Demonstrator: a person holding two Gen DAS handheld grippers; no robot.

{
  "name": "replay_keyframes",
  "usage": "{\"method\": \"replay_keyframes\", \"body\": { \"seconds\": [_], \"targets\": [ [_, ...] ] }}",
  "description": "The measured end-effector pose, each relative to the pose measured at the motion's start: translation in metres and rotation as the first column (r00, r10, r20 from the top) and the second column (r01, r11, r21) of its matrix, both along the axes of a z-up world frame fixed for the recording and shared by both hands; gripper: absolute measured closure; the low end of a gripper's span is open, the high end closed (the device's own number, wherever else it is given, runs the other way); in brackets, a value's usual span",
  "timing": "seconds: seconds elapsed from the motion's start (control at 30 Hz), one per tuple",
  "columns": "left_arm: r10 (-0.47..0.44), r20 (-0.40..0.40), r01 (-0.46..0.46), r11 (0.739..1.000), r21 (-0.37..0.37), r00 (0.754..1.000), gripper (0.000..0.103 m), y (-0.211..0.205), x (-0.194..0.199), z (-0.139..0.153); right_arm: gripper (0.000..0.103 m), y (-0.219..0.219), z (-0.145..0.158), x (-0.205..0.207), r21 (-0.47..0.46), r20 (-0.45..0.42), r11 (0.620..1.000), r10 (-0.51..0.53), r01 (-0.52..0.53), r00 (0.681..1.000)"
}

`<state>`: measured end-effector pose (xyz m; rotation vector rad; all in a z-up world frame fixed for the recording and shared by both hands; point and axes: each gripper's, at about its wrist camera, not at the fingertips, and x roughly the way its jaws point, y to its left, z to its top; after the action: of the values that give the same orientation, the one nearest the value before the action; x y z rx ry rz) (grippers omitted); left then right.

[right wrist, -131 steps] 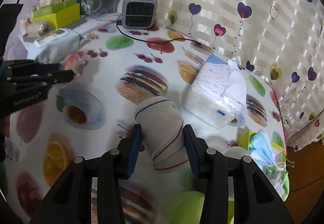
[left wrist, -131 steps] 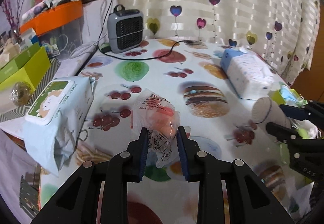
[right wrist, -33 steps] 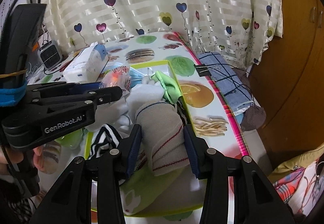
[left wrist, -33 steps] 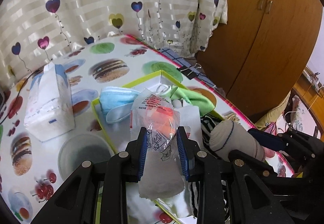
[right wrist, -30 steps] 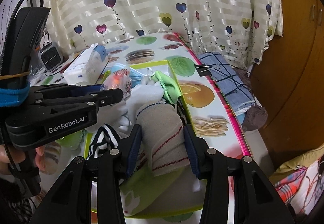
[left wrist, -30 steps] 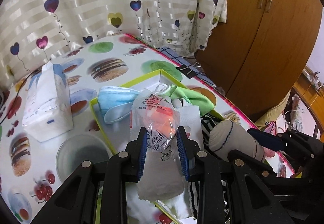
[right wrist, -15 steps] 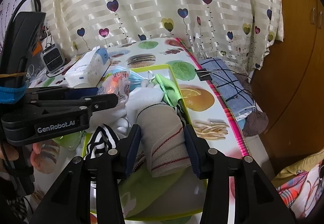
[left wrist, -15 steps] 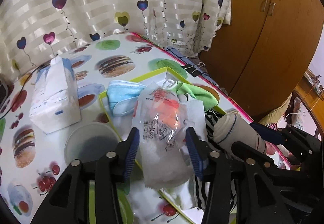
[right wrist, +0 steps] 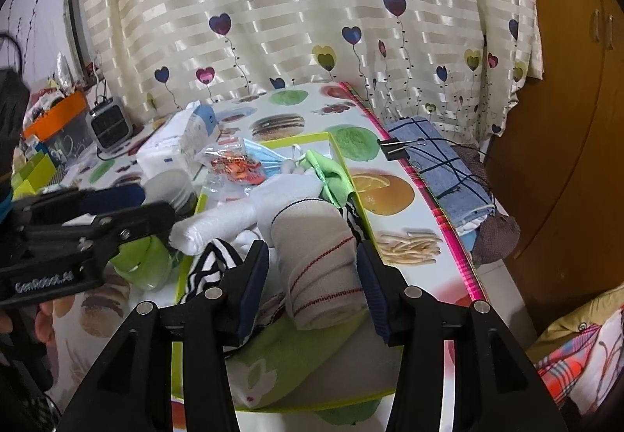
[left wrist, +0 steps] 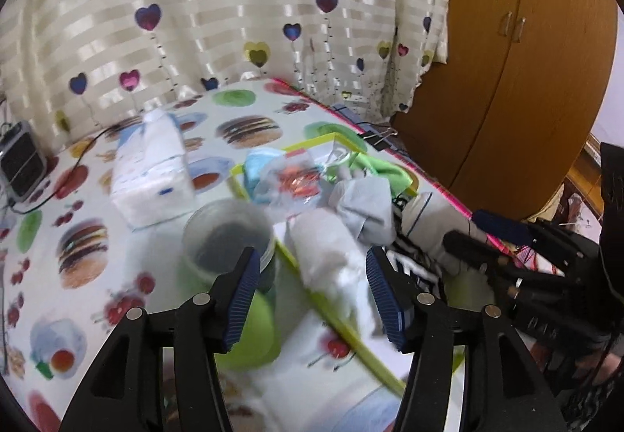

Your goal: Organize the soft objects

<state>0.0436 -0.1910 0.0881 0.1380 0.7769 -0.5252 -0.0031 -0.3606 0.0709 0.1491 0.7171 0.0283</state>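
A yellow-green tray (right wrist: 343,159) on the printed tablecloth holds soft things: a blue mask, a green cloth, white socks, a striped sock. The clear packet with orange contents (left wrist: 296,184) (right wrist: 234,162) lies in it, free of any gripper. My left gripper (left wrist: 312,295) (right wrist: 152,203) hangs over the tray's near rim (left wrist: 343,330) with its jaws opening and gripping nothing; a white rolled cloth (left wrist: 323,248) lies beyond them. My right gripper (right wrist: 312,276) (left wrist: 466,229) is low over the tray. Its jaws are opening, but the pads still touch the beige bandage roll (right wrist: 316,264).
A tissue pack (left wrist: 152,166) and a clear plastic cup (left wrist: 226,237) stand left of the tray, with a small heater (left wrist: 19,162) at far left. A binder clip (right wrist: 394,149) and blue checked cloth (right wrist: 448,166) mark the table's right edge, beside a wooden wardrobe (left wrist: 526,80).
My left gripper opened and let go of the clear packet, which now lies in the tray. It then drew back toward the cup. The right gripper stayed put with the roll.
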Motion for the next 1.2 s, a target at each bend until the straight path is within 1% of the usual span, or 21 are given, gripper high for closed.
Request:
{"method": "replay_keyframes", "body": {
  "seconds": [0.13,0.23,0.33,0.43,0.57,0.67,0.77,0.83,0.93,1.03,1.07,1.1,1.2],
  "targets": [
    [0.03,0.015,-0.031,0.999,0.011,0.999,0.046,0.013,-0.015,0.0,0.054,0.003,0.007,-0.011,0.02,0.035,1.0,0.0,0.0,0.999],
    [0.052,0.018,-0.053,0.998,0.025,0.998,0.046,0.021,-0.027,-0.003,0.054,0.01,0.013,-0.02,-0.012,0.044,1.0,-0.007,0.007,0.999],
    [0.081,0.006,-0.081,0.996,0.021,0.997,0.046,0.028,-0.037,-0.009,0.054,0.017,0.017,-0.032,-0.041,0.057,0.999,0.0,0.002,0.998],
    [0.095,-0.001,-0.095,0.995,0.032,0.995,0.046,0.031,-0.052,-0.017,0.054,0.026,0.013,-0.044,-0.073,0.028,0.997,0.016,-0.013,0.999],
    [0.118,-0.009,-0.117,0.99,0.079,0.993,0.046,0.033,-0.066,-0.032,0.054,0.027,0.002,-0.066,-0.019,0.024,0.999,0.033,-0.033,0.999],
    [0.127,-0.012,-0.125,0.986,0.108,0.992,0.046,0.035,-0.076,-0.044,0.054,0.029,-0.012,-0.076,-0.023,-0.018,0.999,0.048,-0.049,0.999],
    [0.155,-0.034,-0.151,0.983,0.106,0.987,0.046,0.039,-0.082,-0.056,0.054,0.035,-0.025,-0.086,-0.054,-0.065,0.996,0.074,-0.078,0.995],
    [0.177,-0.029,-0.173,0.978,0.119,0.984,0.046,0.04,-0.086,-0.06,0.054,0.037,-0.03,-0.088,-0.052,-0.077,0.995,0.081,-0.085,0.994],
    [0.179,-0.034,-0.172,0.973,0.156,0.983,0.046,0.038,-0.092,-0.07,0.054,0.039,-0.038,-0.086,-0.047,-0.1,0.995,0.08,-0.085,0.992],
    [0.201,-0.037,-0.192,0.967,0.166,0.979,0.046,0.039,-0.097,-0.075,0.054,0.04,-0.046,-0.086,-0.053,-0.117,0.994,0.089,-0.095,0.989],
    [0.206,-0.034,-0.199,0.968,0.155,0.978,0.046,0.04,-0.099,-0.077,0.054,0.04,-0.048,-0.086,-0.063,-0.126,0.993,0.086,-0.095,0.988],
    [0.209,-0.023,-0.204,0.967,0.152,0.978,0.046,0.04,-0.101,-0.078,0.054,0.04,-0.051,-0.085,-0.078,-0.139,0.993,0.078,-0.09,0.987],
    [0.212,0.011,-0.211,0.963,0.165,0.977,0.046,0.036,-0.106,-0.078,0.054,0.037,-0.057,-0.084,-0.083,-0.161,0.993,0.075,-0.09,0.984]
  ]
}}
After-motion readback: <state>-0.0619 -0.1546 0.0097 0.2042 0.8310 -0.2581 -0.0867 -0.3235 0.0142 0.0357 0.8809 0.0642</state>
